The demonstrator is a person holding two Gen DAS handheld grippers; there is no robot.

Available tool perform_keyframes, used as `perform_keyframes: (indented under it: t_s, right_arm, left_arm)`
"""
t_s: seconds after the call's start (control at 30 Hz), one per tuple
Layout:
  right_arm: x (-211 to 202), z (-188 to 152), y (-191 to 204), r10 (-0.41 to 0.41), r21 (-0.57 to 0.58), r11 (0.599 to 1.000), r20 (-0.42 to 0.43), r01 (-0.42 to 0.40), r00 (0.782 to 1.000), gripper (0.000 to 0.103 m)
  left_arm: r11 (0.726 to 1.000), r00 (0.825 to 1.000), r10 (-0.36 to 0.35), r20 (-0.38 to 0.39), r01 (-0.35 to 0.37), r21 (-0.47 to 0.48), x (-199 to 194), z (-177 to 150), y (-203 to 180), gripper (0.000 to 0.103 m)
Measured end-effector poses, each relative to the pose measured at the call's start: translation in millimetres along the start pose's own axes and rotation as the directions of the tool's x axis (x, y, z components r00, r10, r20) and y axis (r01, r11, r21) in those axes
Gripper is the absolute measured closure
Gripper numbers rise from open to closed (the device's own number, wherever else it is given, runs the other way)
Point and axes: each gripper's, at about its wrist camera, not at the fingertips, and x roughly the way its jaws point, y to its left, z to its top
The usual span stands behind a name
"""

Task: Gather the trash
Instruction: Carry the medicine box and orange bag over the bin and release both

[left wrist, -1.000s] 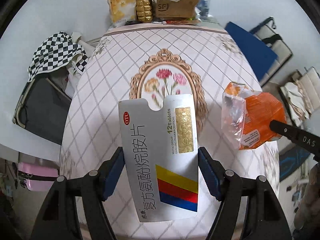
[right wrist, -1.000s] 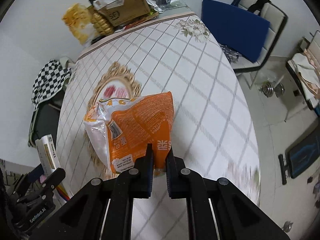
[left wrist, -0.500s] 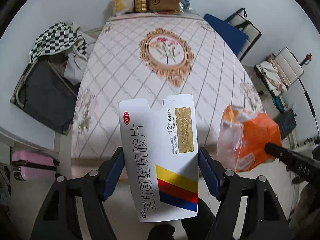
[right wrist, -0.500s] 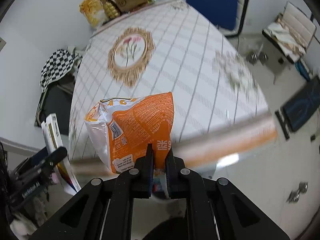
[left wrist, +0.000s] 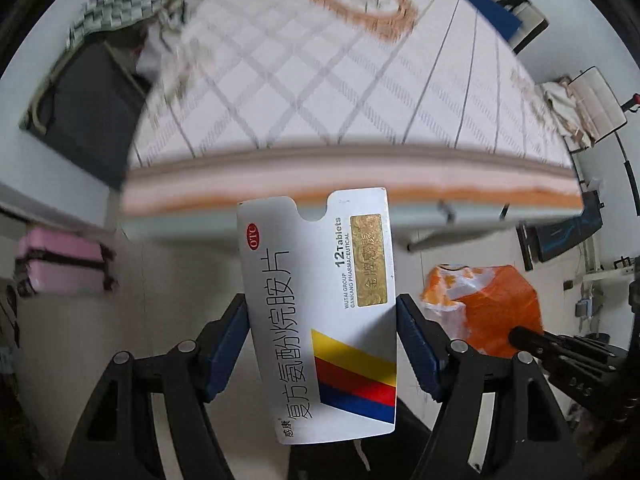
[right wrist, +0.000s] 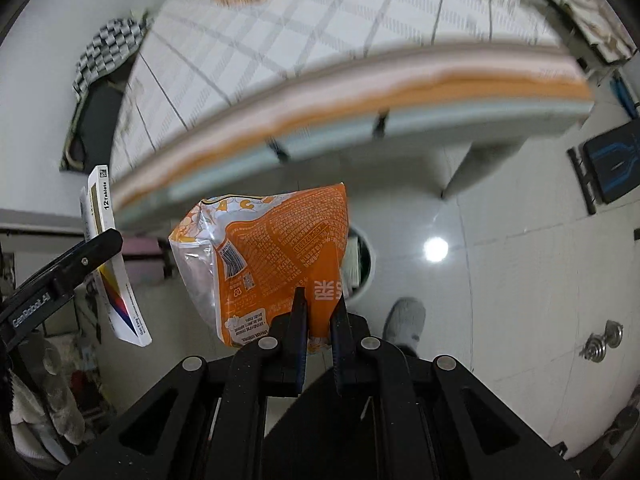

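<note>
My left gripper is shut on a white medicine box with yellow, red and blue stripes; its blue pads press the box's two long edges. My right gripper is shut on the lower edge of an orange and clear snack bag, which stands up in front of it. Both point down at the floor, off the table's near edge. The bag shows at the right of the left wrist view, the box at the left of the right wrist view. A round bin rim peeks out behind the bag.
The table with its checked cloth and thick orange-edged rim lies ahead. A pink case and a dark suitcase stand at the left. A person's grey shoe is on the glossy tiled floor; chairs stand at the right.
Both grippers have drawn back from over the table to beyond its near edge and sunk lower, carrying the box and the bag. The floor and a bin rim have come into view.
</note>
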Motion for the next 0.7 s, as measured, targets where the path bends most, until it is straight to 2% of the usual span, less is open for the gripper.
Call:
perform_keyframes:
  t_s: [0.13, 0.33, 0.53, 0.63, 0.7]
  right_arm:
    - [58.4, -15.3, -17.5, -0.003, -0.010, 1.000, -0.079, 0.003, 0.997, 0.093]
    - [180.1, -24.6, -52.9, -0.032, 0.003, 0.999, -0.174, 0.033, 0.984, 0.093]
    - [295.7, -23.5, -77.2, -0.044, -0.003, 0.999, -0.216, 0.045, 0.976, 0.093]
    - [340.1, -20.5, -80.5, -0.045, -0.012, 0.999, -0.227, 0.043, 0.973, 0.093]
    - [366.7, -17.4, -79.2, -0.049, -0.036, 0.998, -0.231, 0.042, 0.972, 0.093]
  left_arm:
    - [0.998, 0.995, -0.012, -0.096, 0.006, -0.059, 63.5, -27.4, 12.6, 0.033]
    - [0.986, 0.975, -0.067, -0.210, 0.033, -0.162, 183.9, -53.6, 39.9, 0.033]
    - [0.964, 0.950, -0.177, -0.258, 0.115, -0.239, 302.6, -56.3, 59.7, 0.032]
    - [0.955, 0.938, -0.209, -0.278, 0.134, -0.266, 344.5, -54.4, 68.4, 0.032]
    - [0.953, 0.936, -0.212, -0.282, 0.134, -0.272, 360.2, -52.5, 71.6, 0.029]
